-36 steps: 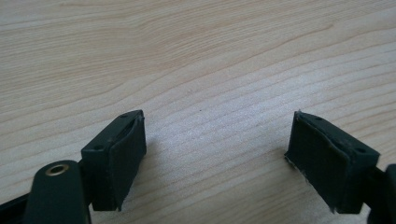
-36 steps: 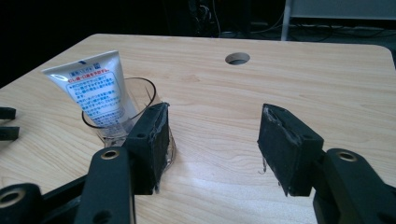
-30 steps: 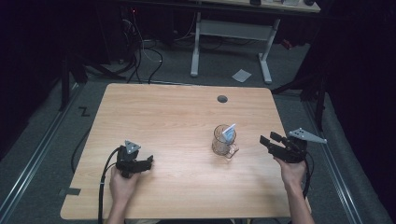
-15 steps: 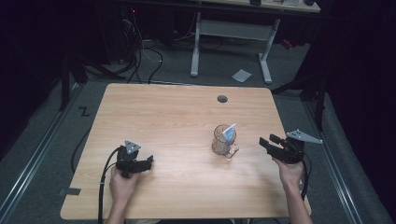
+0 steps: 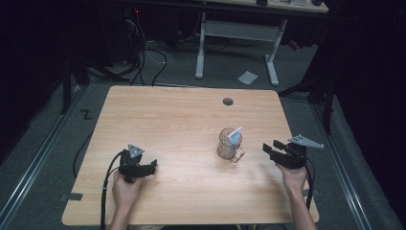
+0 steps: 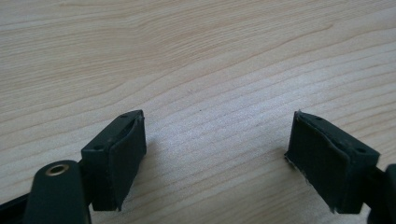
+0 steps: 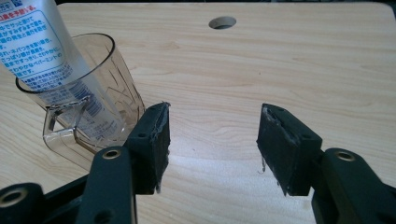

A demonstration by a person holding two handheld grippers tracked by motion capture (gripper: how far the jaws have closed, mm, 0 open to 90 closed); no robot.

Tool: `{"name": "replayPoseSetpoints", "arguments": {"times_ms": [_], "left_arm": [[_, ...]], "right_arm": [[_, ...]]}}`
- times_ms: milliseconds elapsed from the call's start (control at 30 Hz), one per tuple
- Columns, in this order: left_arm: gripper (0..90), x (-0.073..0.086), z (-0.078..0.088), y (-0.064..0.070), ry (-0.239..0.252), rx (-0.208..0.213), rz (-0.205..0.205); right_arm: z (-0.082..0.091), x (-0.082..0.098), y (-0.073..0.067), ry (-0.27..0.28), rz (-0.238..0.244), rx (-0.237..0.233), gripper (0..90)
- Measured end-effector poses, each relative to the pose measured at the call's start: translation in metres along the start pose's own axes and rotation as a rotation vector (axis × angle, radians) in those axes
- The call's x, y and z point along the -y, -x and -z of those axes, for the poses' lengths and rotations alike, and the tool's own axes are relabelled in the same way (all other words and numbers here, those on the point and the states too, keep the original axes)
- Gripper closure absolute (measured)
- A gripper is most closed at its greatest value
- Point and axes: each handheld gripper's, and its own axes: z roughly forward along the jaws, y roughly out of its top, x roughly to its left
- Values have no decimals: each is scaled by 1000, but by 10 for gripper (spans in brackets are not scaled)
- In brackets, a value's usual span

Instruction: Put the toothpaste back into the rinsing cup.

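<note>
You sit at a light wooden table with a tool in each hand. Your left tool rests low on the near left part of the table, its jaws spread wide with nothing between them; in the left gripper view they frame bare wood grain. Your left hand grips it from behind, and its black cable trails back off the near edge.

Your right tool hovers near the right edge of the table, pointing left. Its jaws are also spread apart and hold nothing. A grey three-cornered plate sits on top of it.

A clear plastic cup with a handle stands on the table just left of your right tool, apart from its jaws. A white tube with blue printing leans inside the cup, its top sticking out above the rim.

A round hole lies in the table near the far edge.
</note>
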Motion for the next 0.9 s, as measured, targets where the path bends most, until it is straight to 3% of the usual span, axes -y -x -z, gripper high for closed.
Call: {"name": "replayPoseSetpoints", "arguments": {"times_ms": [67, 367, 900], "left_arm": [[196, 0, 0, 0, 0, 0, 0], [197, 0, 0, 0, 0, 0, 0], [197, 0, 0, 0, 0, 0, 0]], "right_arm": [[-2, 0, -2, -1, 17, 7, 448], [-16, 3, -3, -38, 13, 4, 449], [-33, 8, 2, -71, 10, 41, 458]]}}
